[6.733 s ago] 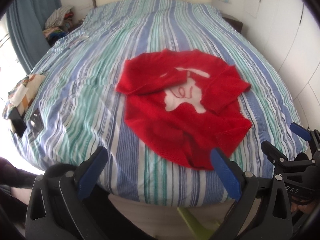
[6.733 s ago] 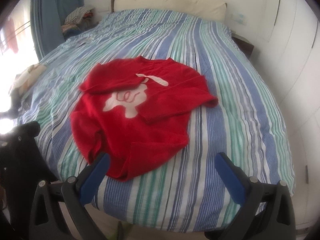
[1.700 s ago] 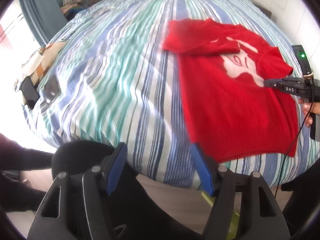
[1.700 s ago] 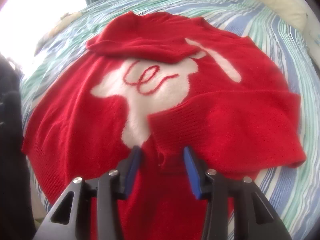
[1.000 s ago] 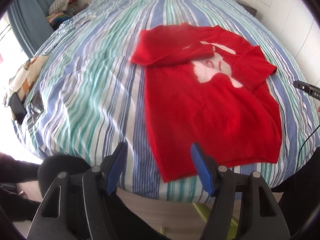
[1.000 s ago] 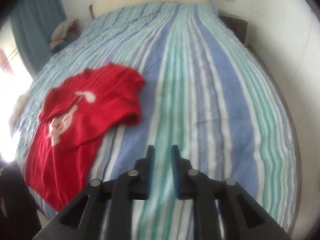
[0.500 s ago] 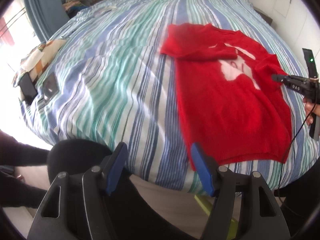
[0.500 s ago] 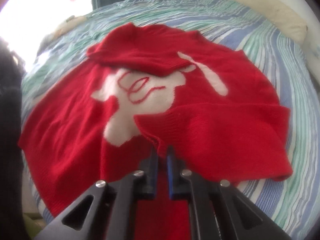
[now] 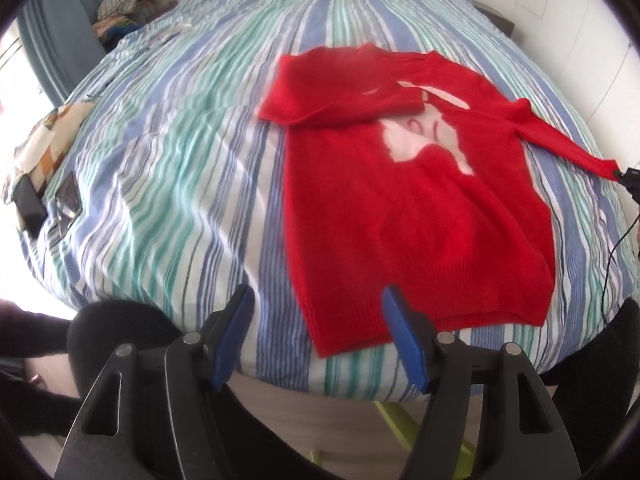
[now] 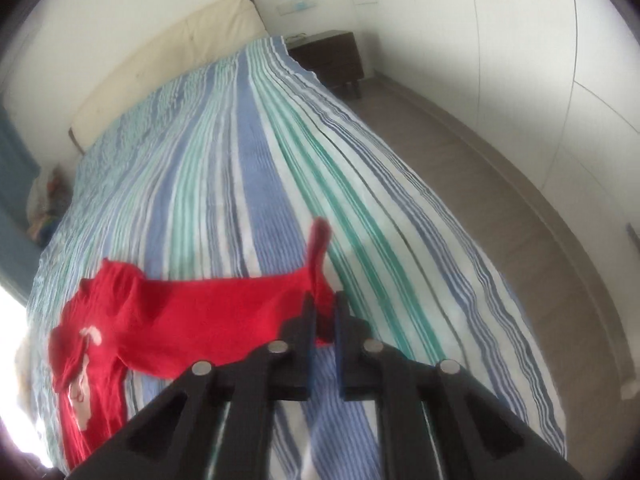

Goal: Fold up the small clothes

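On a striped bed [image 9: 180,168], a red sweater [image 9: 400,208] with a white motif is laid flat, hem toward the near edge. At left, the left gripper [image 9: 318,332] is held spread wide above the bed's near edge, nothing between its blue pads. At right, one sleeve [image 9: 560,144] is drawn outward, its cuff pinched by the right gripper [image 10: 322,320], whose fingers are pressed together on the red knit.
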Action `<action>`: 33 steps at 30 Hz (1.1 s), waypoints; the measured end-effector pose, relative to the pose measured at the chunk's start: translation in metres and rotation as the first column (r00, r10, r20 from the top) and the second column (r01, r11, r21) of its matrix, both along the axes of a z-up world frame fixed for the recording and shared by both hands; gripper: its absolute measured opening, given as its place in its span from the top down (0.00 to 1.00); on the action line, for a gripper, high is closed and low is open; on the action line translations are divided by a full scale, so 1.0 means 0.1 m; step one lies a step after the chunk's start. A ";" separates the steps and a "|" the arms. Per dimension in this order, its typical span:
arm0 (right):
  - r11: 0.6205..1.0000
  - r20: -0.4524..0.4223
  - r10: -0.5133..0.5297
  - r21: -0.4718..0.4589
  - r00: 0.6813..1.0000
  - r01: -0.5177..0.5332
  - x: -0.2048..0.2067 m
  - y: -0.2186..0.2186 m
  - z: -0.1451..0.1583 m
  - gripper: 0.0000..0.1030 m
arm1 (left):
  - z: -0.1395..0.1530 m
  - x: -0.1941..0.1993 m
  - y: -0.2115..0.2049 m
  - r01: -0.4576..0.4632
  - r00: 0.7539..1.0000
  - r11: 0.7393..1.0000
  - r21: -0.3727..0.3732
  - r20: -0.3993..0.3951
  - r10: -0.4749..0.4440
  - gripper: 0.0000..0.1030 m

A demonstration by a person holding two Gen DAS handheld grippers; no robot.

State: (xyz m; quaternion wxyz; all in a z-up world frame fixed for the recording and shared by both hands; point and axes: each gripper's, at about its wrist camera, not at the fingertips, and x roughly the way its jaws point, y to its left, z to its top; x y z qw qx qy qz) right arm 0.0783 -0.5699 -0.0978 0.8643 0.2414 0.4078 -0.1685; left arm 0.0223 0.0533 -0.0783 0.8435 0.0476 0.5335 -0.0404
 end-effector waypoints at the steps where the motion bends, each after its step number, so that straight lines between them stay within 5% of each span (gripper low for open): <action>1: 1.000 -0.011 -0.018 0.021 1.000 0.018 -0.04 -0.03 -0.09 0.93 | 0.03 -0.01 -0.04 0.009 1.000 1.000 0.002 0.005 -0.009 0.33; 9: 0.956 -0.059 -0.224 0.180 0.973 0.231 -0.39 -0.32 -0.61 0.94 | 0.05 -0.04 0.10 -0.025 1.000 0.999 0.021 0.006 0.025 0.33; 13: 0.969 -0.061 -0.216 0.111 0.975 0.222 -0.40 -0.19 -0.49 0.94 | -0.05 -0.04 0.18 -0.046 0.999 0.998 0.042 -0.004 0.046 0.33; 19: 0.977 -0.137 -0.194 0.062 0.971 0.204 -0.30 -0.14 -0.69 0.92 | -0.03 0.08 0.24 -0.045 0.999 0.997 0.059 0.010 0.045 0.33; 20: 0.981 -0.133 -0.179 0.049 0.975 0.187 -0.29 -0.11 -0.66 0.84 | 0.02 0.12 0.28 -0.049 0.999 0.998 0.049 0.023 0.048 0.30; 23: 0.984 -0.111 -0.170 0.027 0.979 0.174 -0.38 -0.04 -0.55 0.39 | 0.22 0.31 0.39 -0.054 0.996 0.999 -0.005 0.069 0.055 0.25; 24: 0.983 -0.093 -0.183 0.007 0.979 0.185 -0.45 -0.01 -0.48 0.34 | 0.29 0.40 0.41 -0.054 0.994 0.998 -0.027 0.090 0.056 0.24; 27: 0.977 -0.063 -0.203 -0.079 0.977 0.198 -0.73 0.11 -0.29 0.34 | 0.47 0.82 0.37 0.011 0.988 0.990 -0.141 0.152 0.011 0.11; 29: 0.980 -0.034 -0.177 -0.103 0.984 0.172 -0.89 0.23 -0.17 0.33 | 0.46 1.25 0.25 0.060 0.988 0.979 -0.196 0.151 -0.030 0.11; 33: 0.992 0.008 -0.071 -0.100 0.997 0.071 -1.03 0.69 -0.04 0.33 | 0.11 2.19 -0.32 0.205 0.978 0.950 -0.237 0.026 -0.205 0.13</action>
